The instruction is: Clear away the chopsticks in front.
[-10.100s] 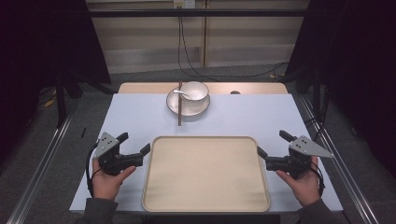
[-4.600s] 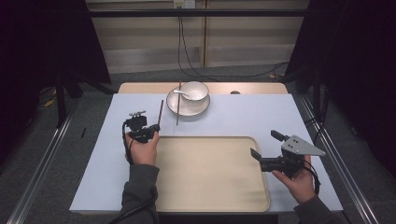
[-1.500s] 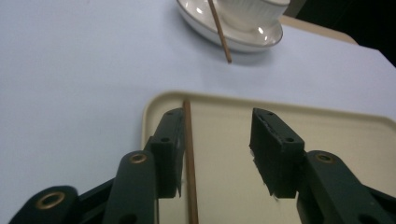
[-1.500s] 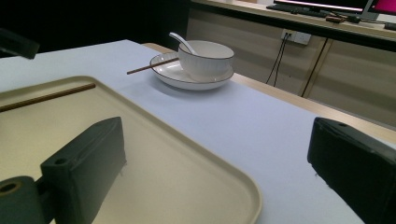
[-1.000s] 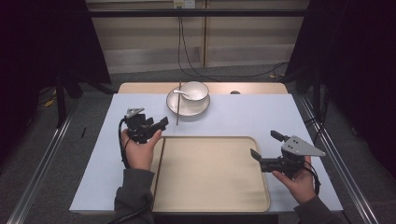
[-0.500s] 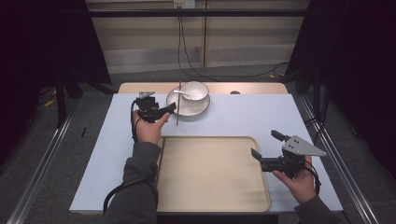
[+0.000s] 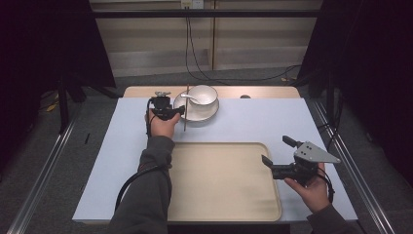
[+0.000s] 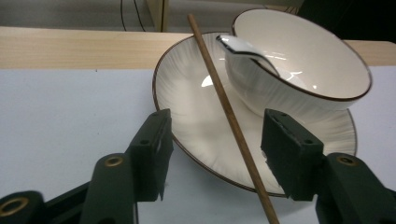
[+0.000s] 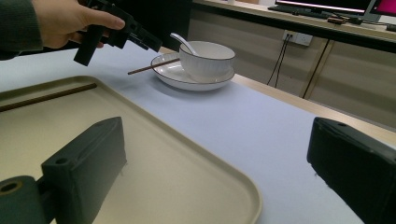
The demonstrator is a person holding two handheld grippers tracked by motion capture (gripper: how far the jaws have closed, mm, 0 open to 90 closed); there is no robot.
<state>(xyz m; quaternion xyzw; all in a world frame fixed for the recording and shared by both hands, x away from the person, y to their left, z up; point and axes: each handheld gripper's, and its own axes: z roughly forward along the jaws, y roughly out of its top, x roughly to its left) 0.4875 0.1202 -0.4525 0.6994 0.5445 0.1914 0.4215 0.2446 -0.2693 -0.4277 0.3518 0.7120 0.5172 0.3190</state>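
The left tongs (image 7: 181,112) are black, with blocky square-ended jaws carrying small brass-ringed screw holes, and a black cable trails along a dark grey sleeve (image 7: 146,195). The right tongs (image 7: 275,156) are black too, topped by a grey three-cornered plate with small dark holes.

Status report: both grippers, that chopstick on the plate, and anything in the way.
Left gripper open, jaws just closing around chopstick, not gripping. Right gripper open over tray edge. Chopstick leans on plate rim; bowl close alongside.
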